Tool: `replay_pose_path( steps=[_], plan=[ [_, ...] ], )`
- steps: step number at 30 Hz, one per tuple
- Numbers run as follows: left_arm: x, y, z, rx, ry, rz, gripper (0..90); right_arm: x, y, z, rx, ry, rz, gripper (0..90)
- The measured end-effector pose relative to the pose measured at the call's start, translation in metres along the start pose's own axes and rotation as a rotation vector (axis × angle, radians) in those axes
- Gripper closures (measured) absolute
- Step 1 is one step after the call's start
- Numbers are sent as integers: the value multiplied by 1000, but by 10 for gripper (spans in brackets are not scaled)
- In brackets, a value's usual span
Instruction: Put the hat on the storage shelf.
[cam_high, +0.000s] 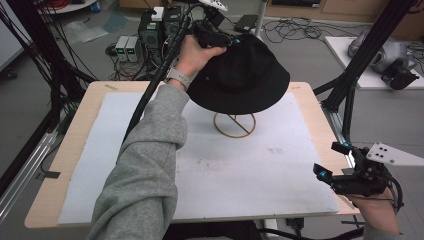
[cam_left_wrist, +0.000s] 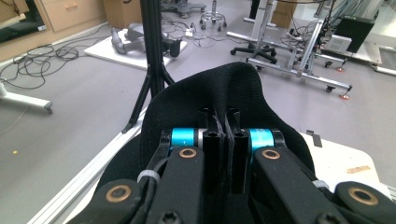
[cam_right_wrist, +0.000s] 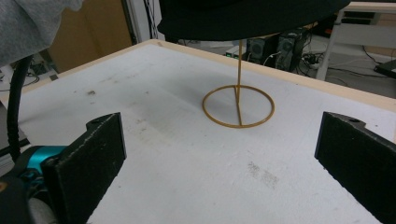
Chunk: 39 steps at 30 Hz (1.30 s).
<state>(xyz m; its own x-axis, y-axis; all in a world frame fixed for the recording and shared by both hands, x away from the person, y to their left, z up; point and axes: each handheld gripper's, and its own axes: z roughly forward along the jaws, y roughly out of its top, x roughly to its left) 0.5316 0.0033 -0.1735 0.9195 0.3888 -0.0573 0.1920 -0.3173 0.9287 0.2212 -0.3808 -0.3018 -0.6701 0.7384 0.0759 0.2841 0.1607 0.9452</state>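
A black brimmed hat (cam_high: 240, 75) hangs high over the far middle of the table, above a thin gold wire stand (cam_high: 235, 124) with a round base ring. My left gripper (cam_high: 220, 39) is shut on the hat's far-left edge; in the left gripper view its jaws pinch a fold of the hat (cam_left_wrist: 210, 100) fabric at the left gripper (cam_left_wrist: 223, 122). The stand (cam_right_wrist: 238, 105) rises under the hat (cam_right_wrist: 247, 16) in the right gripper view. My right gripper (cam_high: 332, 161) rests open at the table's near right corner, right gripper (cam_right_wrist: 224, 158) holding nothing.
A white mat (cam_high: 210, 165) covers the wooden table (cam_high: 65, 150). A grey sleeve (cam_high: 145, 165) crosses the left half. Black frame posts (cam_high: 350, 85) stand at the right edge, cables and boxes (cam_high: 145, 37) on the floor beyond.
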Motion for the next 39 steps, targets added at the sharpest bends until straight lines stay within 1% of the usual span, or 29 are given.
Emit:
replay_pose_path(
  steps=[6, 10, 16, 18, 25, 27, 28, 29, 33, 36, 39],
  plan=[
    [-2, -3, 9, 27, -6, 1, 878, 0, -1, 0, 7, -1, 10, 10],
    [-1, -9, 15, 44, -5, -7, 878, 0, -1, 0, 8, -2, 4, 10],
    [2, -21, 21, 51, -16, -34, 877, -1, -2, 1, 13, -2, 10, 10],
    [3, -22, 22, 50, -23, -34, 877, -1, -3, 1, 16, -2, 11, 10],
    [3, -22, 22, 49, -22, -38, 867, -1, -3, 2, 16, -2, 12, 10],
    [3, -22, 21, 53, -9, -35, 848, -1, -3, 1, 18, -2, 13, 10],
    [2, -22, 21, 58, 0, -24, 838, -1, -3, 1, 18, -2, 12, 10],
    [1, -21, 21, 59, 4, -23, 828, -1, -3, 1, 15, -4, 9, 10],
    [0, -21, 20, 61, 9, -26, 775, 0, -2, 2, 20, 1, 9, 10],
    [1, -20, 18, 64, 16, -40, 672, 1, -2, 2, 22, 1, 8, 10],
    [3, -21, 17, 76, 2, -70, 557, 2, -2, 3, 24, 4, 9, 10]
  ],
)
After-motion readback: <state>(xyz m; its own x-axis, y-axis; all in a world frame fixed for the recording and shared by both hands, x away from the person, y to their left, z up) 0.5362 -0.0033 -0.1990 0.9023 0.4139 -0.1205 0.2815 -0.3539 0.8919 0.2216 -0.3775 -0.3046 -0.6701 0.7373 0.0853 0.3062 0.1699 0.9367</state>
